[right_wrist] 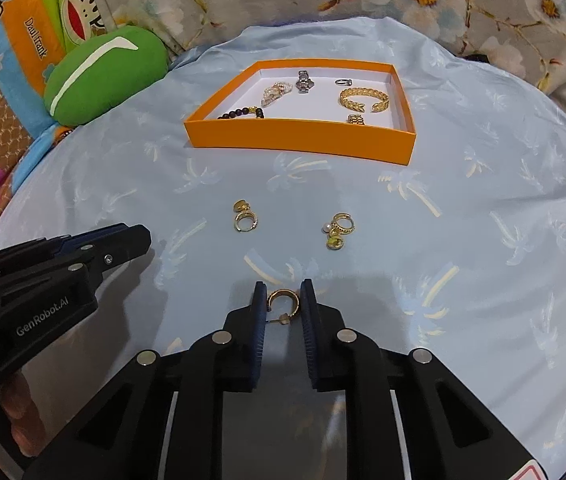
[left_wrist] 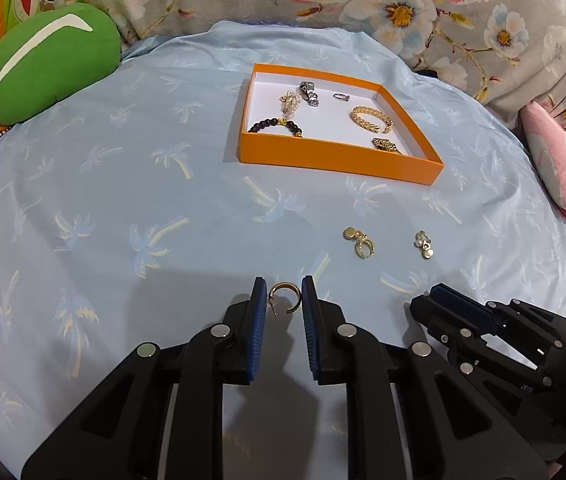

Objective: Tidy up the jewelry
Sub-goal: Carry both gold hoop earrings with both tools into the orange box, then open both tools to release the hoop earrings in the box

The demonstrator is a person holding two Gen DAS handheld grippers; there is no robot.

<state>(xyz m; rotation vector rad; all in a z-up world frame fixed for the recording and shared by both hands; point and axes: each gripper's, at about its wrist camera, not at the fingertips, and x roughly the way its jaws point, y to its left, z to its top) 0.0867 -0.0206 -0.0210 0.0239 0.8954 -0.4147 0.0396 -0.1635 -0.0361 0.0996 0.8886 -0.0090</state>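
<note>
Jewelry is split between an orange box (left_wrist: pixel 339 162) (right_wrist: pixel 299 140) at the far middle of the cloth and loose pieces nearer to me. The box is shallow, square-cornered card with a white floor. In it I see a bracelet of dark round beads (left_wrist: pixel 279 125) (right_wrist: pixel 243 112) at the near left and a knobbly pearl cluster (left_wrist: pixel 290 103) (right_wrist: pixel 275 92) behind it. A silver link piece (left_wrist: pixel 309 93) (right_wrist: pixel 303 81) and a thin silver ring (left_wrist: pixel 341 97) (right_wrist: pixel 343 81) lie along the far side. A braided gold cuff (left_wrist: pixel 371 119) (right_wrist: pixel 363 100) sits at the right, and a small gold-and-black patterned piece (left_wrist: pixel 387 145) (right_wrist: pixel 355 119) lies by the near wall. Between the box and my grippers, two small heaps of shiny gold earrings lie apart on the cloth. These are the left heap (left_wrist: pixel 359 242) (right_wrist: pixel 245 216), made of discs and rings, and the right heap (left_wrist: pixel 423 244) (right_wrist: pixel 339 230), which includes a pearl. The left gripper (left_wrist: pixel 284 300) (right_wrist: pixel 145 236) has its jaws drawn in to a narrow gap. The ribbed blue pads (left_wrist: pixel 258 312) press on either side of the left hoop (left_wrist: pixel 285 298), a C-shaped gold earring with a thin post. The right gripper (right_wrist: pixel 283 304) (left_wrist: pixel 429 300) is set the same way, its jaws close together and gripping the right hoop (right_wrist: pixel 283 303), a smooth gold C with a post and back. Everything rests on a smooth, light blue sheet (left_wrist: pixel 123 200) (right_wrist: pixel 483 220) printed with pale palm trees. A plump green cushion (left_wrist: pixel 47 60) (right_wrist: pixel 103 76) sits at the far left, with floral fabric (left_wrist: pixel 403 0) behind.
</note>
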